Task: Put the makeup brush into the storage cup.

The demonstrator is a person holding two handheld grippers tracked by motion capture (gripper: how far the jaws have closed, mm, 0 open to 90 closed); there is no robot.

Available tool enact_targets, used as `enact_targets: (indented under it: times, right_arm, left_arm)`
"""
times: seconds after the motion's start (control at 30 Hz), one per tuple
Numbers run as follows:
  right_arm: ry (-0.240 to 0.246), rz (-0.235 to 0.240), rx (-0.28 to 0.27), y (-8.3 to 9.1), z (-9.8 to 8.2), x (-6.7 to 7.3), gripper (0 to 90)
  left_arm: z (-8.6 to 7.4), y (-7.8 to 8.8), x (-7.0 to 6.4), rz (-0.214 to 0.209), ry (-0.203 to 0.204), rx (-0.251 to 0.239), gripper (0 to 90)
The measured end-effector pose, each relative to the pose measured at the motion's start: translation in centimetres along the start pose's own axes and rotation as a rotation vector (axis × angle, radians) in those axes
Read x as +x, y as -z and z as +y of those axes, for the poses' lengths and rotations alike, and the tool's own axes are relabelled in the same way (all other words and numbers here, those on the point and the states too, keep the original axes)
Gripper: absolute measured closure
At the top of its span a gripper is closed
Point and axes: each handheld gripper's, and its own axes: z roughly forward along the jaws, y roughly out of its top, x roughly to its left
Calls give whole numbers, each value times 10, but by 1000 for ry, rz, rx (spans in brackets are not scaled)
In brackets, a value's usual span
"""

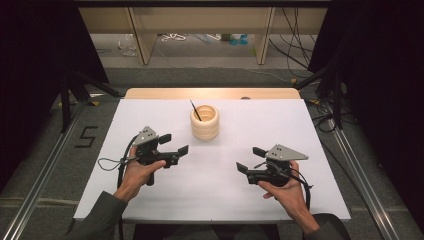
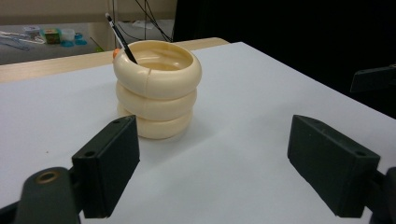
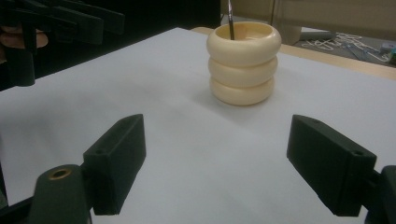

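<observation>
the cream ribbed holder stands upright near the far edge of the white table top, about midway along it, with a thin black brush leaning out of its mouth toward the far left. it lies ahead of and between both tools — the left gripper looks somewhat nearer than the right gripper. each gripper's jaws stand wide apart, holding and touching nothing, hovering well short of the holder.
</observation>
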Motion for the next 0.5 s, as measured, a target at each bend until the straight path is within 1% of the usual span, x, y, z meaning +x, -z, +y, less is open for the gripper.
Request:
enact_targets:
  times: [0.03, 0.07, 0.17, 0.2, 0.27, 0.3, 0.33, 0.4, 0.47, 0.5]
  right_arm:
    - [1, 0, 2, 0, 0, 0, 206]
    - [0, 1, 6, 0, 0, 0, 206]
    - [1, -3, 4, 0, 0, 1, 205]
    - [-3, 6, -10, -1, 0, 1, 204]
    - [-6, 9, -8, 0, 0, 1, 201]
    - [-5, 7, -11, 0, 0, 1, 198]
    - [-4, 5, -9, 0, 0, 1, 192]
    - [-4, 2, -10, -1, 0, 1, 183]
    - [-6, 0, -10, -1, 0, 1, 172]
    - [-7, -1, -10, -1, 0, 1, 168]
  left_arm:
    - [-1, 1, -1, -1, -1, 0, 162]
    - [-1, 2, -1, -3, -16, 2, 162]
    - [-4, 3, -3, -9, -10, 0, 162]
    - [-4, 5, -4, -10, -24, 5, 162]
    - [-5, 6, -6, -6, -20, 5, 162]
    - [-5, 6, -5, -11, -36, 5, 162]
    - [-6, 7, -7, -4, -19, 5, 161]
    - [-7, 8, -6, -8, -40, 6, 161]
    - [-8, 10, -8, -1, -14, 2, 160]
    - [-8, 11, -7, -5, -29, 2, 161]
